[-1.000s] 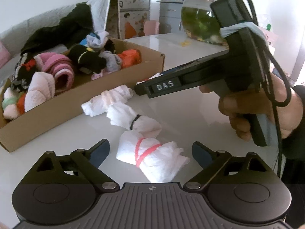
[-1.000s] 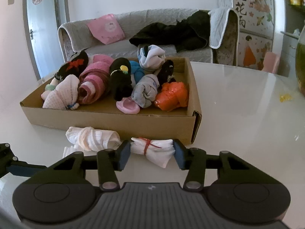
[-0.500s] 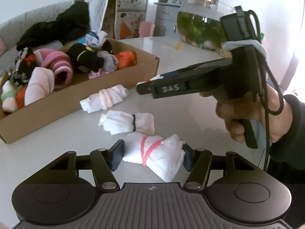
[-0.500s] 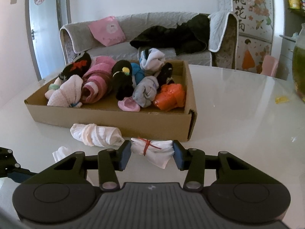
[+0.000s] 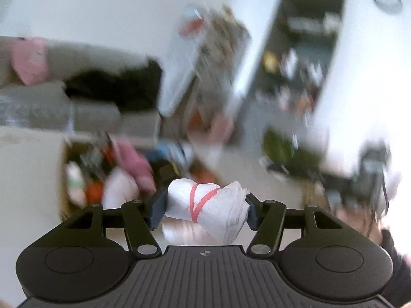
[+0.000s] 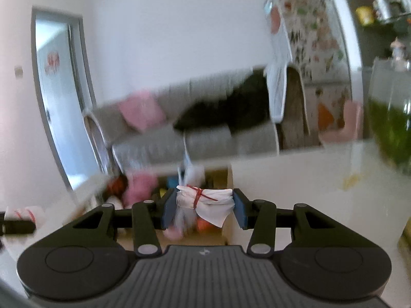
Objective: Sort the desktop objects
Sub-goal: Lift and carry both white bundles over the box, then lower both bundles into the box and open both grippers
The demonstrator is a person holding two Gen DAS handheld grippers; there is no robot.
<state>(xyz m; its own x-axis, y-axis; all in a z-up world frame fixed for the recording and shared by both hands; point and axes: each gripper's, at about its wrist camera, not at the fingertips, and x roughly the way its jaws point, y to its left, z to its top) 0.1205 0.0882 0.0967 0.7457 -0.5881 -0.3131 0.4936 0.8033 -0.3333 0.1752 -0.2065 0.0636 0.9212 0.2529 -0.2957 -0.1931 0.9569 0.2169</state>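
Nearest us, our left gripper (image 5: pixel 204 211) is clamped on a white bundle with a pink band (image 5: pixel 205 211), and our right gripper (image 6: pixel 204 209) is clamped on a smaller white bundle with a red tie (image 6: pixel 205 201); both ride in the air. These 2 look soft and light, so we pinch across the middle. Beyond lies the cardboard box (image 5: pixel 64 179), crowded with rolled socks; a fishbowl (image 6: pixel 390 128) stands to the right.

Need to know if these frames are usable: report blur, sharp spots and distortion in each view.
Left wrist: background smeared by motion blur, box barely readable; left claw and its white bundle sharp. Right wrist: sofa and door streaked, less so; right claw and its bundle crisp. Both: fisheye bends the edges.
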